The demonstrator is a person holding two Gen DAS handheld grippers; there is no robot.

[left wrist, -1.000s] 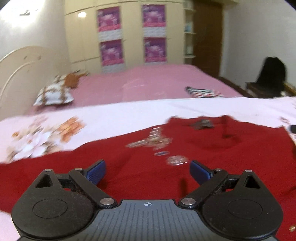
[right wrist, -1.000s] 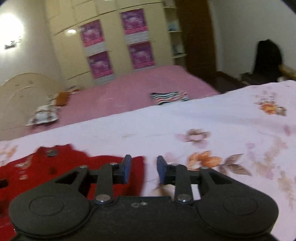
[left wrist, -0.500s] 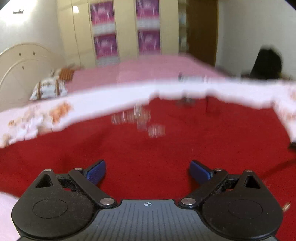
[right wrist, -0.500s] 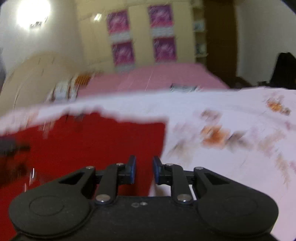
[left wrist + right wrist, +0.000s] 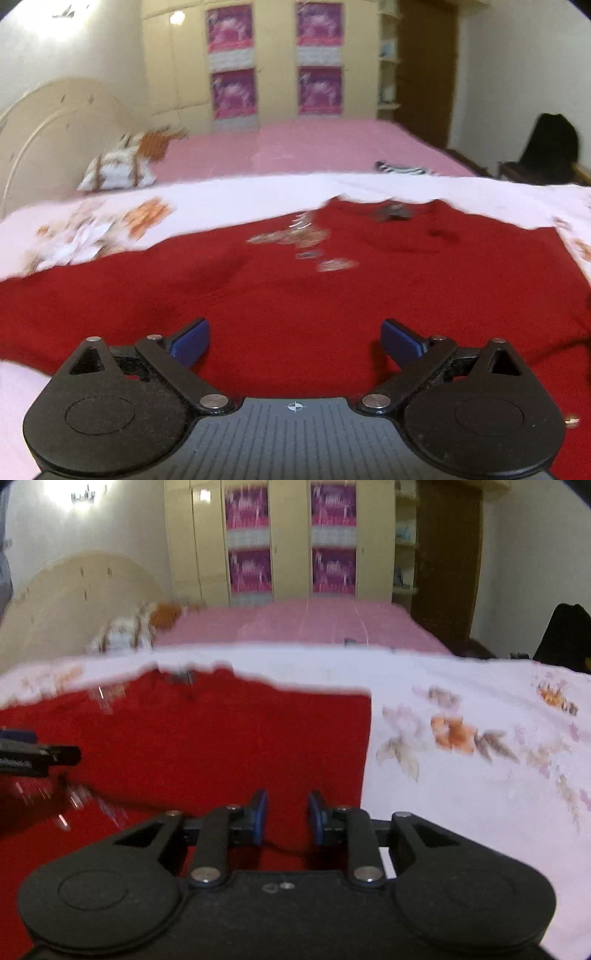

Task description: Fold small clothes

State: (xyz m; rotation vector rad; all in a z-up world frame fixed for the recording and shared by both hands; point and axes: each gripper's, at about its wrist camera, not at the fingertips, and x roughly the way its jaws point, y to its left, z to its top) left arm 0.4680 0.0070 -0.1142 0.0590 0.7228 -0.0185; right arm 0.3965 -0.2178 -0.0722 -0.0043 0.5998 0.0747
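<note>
A: Where's the garment?

B: The red top [image 5: 332,295] lies flat on the floral bed sheet [image 5: 461,794]. My left gripper [image 5: 295,341] hovers wide open, empty. My right gripper [image 5: 285,821], fingers just opening, narrow gap, sits over its right edge.

A: Risks?

B: I might pinch the sheet too. Clear sheet lies rightward.

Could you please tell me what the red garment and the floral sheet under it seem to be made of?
The red garment looks like soft matte knit, likely cotton: it lies limp with shallow creases, with what seems a shiny, perhaps sequinned, decoration near the chest. The floral sheet looks like thin, smooth woven fabric, cotton or a blend, printed with flowers.
</note>
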